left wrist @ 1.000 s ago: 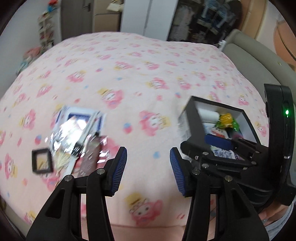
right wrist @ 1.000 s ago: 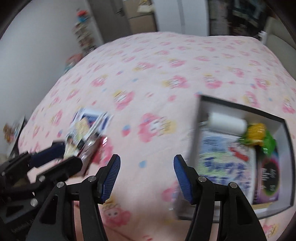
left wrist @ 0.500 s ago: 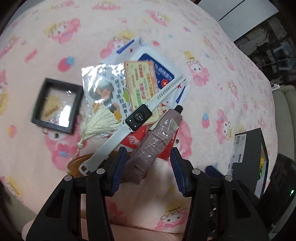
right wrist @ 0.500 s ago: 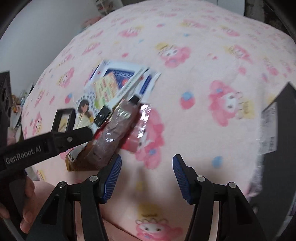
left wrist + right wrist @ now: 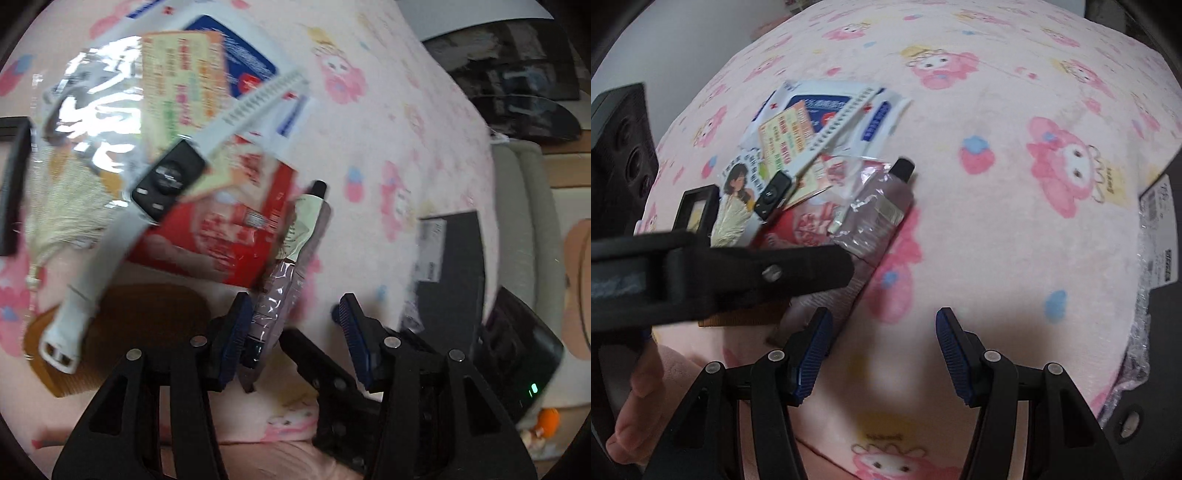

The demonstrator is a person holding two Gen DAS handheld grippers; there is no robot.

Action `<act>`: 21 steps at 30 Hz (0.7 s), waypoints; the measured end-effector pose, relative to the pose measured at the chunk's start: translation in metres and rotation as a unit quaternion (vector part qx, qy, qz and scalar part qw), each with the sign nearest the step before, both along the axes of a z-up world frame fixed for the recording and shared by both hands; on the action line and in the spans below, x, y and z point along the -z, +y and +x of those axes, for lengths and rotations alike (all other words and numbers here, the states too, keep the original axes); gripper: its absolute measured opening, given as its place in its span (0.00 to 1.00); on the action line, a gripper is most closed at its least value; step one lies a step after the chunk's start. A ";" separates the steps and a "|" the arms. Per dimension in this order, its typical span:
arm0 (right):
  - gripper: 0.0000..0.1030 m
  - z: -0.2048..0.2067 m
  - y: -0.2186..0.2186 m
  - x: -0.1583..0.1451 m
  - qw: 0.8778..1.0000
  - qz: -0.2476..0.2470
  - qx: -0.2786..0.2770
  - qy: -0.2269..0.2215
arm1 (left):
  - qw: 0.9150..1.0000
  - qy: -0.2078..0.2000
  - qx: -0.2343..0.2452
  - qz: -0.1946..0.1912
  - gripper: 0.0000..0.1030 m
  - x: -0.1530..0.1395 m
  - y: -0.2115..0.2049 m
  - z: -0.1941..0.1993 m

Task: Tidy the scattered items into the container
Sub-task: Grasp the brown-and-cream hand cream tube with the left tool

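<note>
One brown tube (image 5: 291,254), one white-strapped watch (image 5: 168,181) and several packets lie piled at upper left. Left gripper (image 5: 295,332) is low, jaws apart astride the tube's end. Right gripper (image 5: 882,354) hangs wide apart over bedspread (image 5: 997,240). Black container (image 5: 454,273) sits right.

blanket (image 5: 979,229) looks like soft fuzzy fleece, matt. The tube (image 5: 291,266) is wrapped in crinkly glossy plastic film, the watch (image 5: 168,181) has a shiny black face on a smooth white rubbery strap, and the box (image 5: 456,266) is matt black.
</note>
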State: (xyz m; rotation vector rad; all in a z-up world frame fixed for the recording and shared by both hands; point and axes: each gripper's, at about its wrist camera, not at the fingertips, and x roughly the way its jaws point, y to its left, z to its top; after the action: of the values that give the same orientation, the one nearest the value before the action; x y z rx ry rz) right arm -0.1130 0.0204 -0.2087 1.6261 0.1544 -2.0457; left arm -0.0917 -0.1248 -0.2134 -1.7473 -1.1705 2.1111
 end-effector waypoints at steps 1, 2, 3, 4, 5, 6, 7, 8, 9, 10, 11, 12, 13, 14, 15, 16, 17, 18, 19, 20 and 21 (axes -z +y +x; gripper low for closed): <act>0.54 0.000 0.002 0.000 1.000 0.000 0.004 0.001 | 1.000 -0.001 0.005 0.005 0.49 0.000 0.003 0.000; 0.54 -0.001 0.005 0.000 1.000 0.001 0.009 0.001 | 1.000 -0.003 0.008 0.008 0.49 0.002 0.004 0.000; 0.54 -0.001 0.007 0.001 1.000 0.001 0.013 0.002 | 1.000 -0.008 0.004 0.006 0.49 0.003 0.004 0.000; 0.54 -0.002 0.010 0.001 1.000 0.002 0.017 0.003 | 1.000 -0.014 -0.003 0.001 0.49 0.003 0.003 0.001; 0.55 -0.002 0.012 0.001 1.000 0.002 0.022 0.003 | 1.000 -0.019 -0.013 -0.004 0.49 0.006 -0.001 0.000; 0.56 -0.003 0.014 0.001 1.000 0.003 0.026 0.004 | 0.999 -0.024 -0.023 -0.008 0.49 0.009 -0.008 -0.002; 0.57 -0.002 0.016 0.002 1.000 0.004 0.028 0.005 | 0.999 -0.028 -0.025 -0.004 0.49 0.012 -0.009 -0.003; 0.57 -0.001 0.014 0.002 1.000 0.008 0.025 0.008 | 0.999 -0.033 -0.021 0.004 0.49 0.015 -0.008 -0.004; 0.57 0.001 0.013 0.002 1.000 0.009 0.023 0.011 | 0.999 -0.038 -0.017 0.013 0.49 0.018 -0.006 -0.005; 0.57 0.002 0.012 0.001 1.000 0.007 0.022 0.012 | 0.999 -0.042 -0.013 0.022 0.49 0.021 -0.004 -0.005; 0.57 0.003 0.011 0.000 1.000 0.005 0.021 0.013 | 0.999 -0.041 -0.009 0.025 0.51 0.021 -0.002 -0.006; 0.57 0.005 0.011 -0.001 1.000 0.003 0.020 0.014 | 0.999 -0.036 -0.003 0.022 0.51 0.018 0.000 -0.006; 0.57 0.006 0.011 -0.002 1.000 0.004 0.020 0.015 | 0.999 -0.031 0.002 0.020 0.52 0.016 0.003 -0.006; 0.57 0.008 0.012 -0.004 1.000 0.007 0.020 0.017 | 0.999 -0.029 0.004 0.020 0.52 0.015 0.004 -0.007; 0.57 0.010 0.015 -0.006 0.999 0.013 0.021 0.020 | 0.999 -0.030 0.003 0.020 0.52 0.015 0.005 -0.007; 0.57 0.012 0.019 -0.008 0.999 0.018 0.025 0.023 | 0.999 -0.031 0.003 0.020 0.53 0.015 0.006 -0.008; 0.57 0.015 0.026 -0.008 0.999 0.021 0.034 0.024 | 0.999 -0.032 0.003 0.021 0.53 0.016 0.007 -0.008; 0.58 0.018 0.034 -0.009 0.998 0.023 0.043 0.025 | 0.999 -0.033 0.002 0.021 0.53 0.016 0.007 -0.009; 0.58 0.021 0.040 -0.010 0.998 0.023 0.051 0.023 | 0.999 -0.035 0.002 0.021 0.53 0.016 0.008 -0.009; 0.58 0.023 0.046 -0.009 0.998 0.014 0.058 0.017 | 0.999 -0.036 0.002 0.022 0.53 0.016 0.009 -0.010; 0.59 0.024 0.052 -0.008 0.998 0.004 0.065 0.010 | 0.999 -0.037 0.001 0.022 0.53 0.017 0.010 -0.010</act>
State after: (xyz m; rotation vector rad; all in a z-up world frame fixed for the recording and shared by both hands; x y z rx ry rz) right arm -0.0888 0.0726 -0.2003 1.6596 0.0652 -2.1618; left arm -0.1019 -0.1151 -0.2300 -1.8202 -1.2234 2.0192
